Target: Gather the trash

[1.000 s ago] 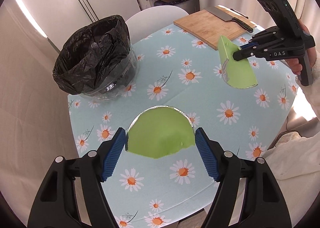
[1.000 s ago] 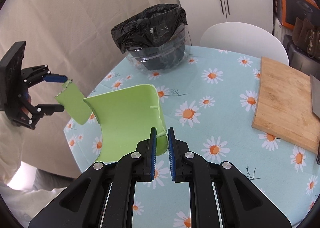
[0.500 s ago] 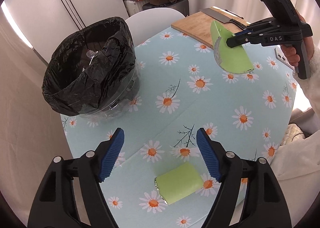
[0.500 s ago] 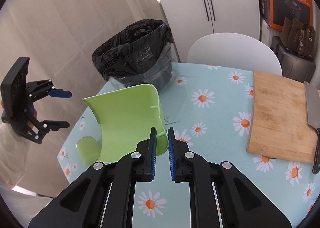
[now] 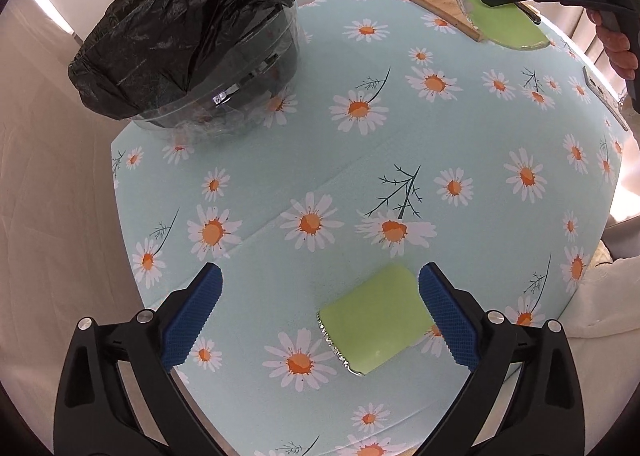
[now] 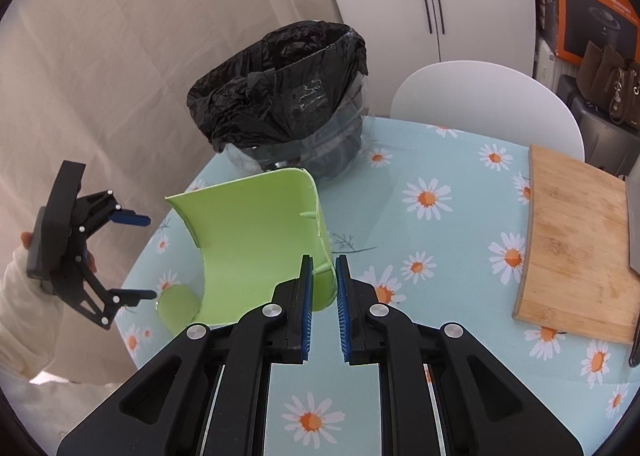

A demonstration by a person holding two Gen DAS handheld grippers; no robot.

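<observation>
A small curled green piece with a foil rim lies on the daisy tablecloth. My left gripper hovers over it, jaws opening wide. The piece sits just inside the right finger and the pads do not press on it. My right gripper is shut on the lower edge of a larger curved green piece, held in the air in front of the black-bagged bin. The right wrist view also shows the left gripper above the small piece. The larger piece shows at the top right of the left wrist view.
The bin stands at the table's far left edge. A wooden cutting board with a knife lies at the right. A white chair stands behind the table. A curtain hangs at the left.
My left gripper let go of the small green piece, which now lies on the table, and sank toward it with jaws spreading. My right gripper carried the larger piece closer to the bin.
</observation>
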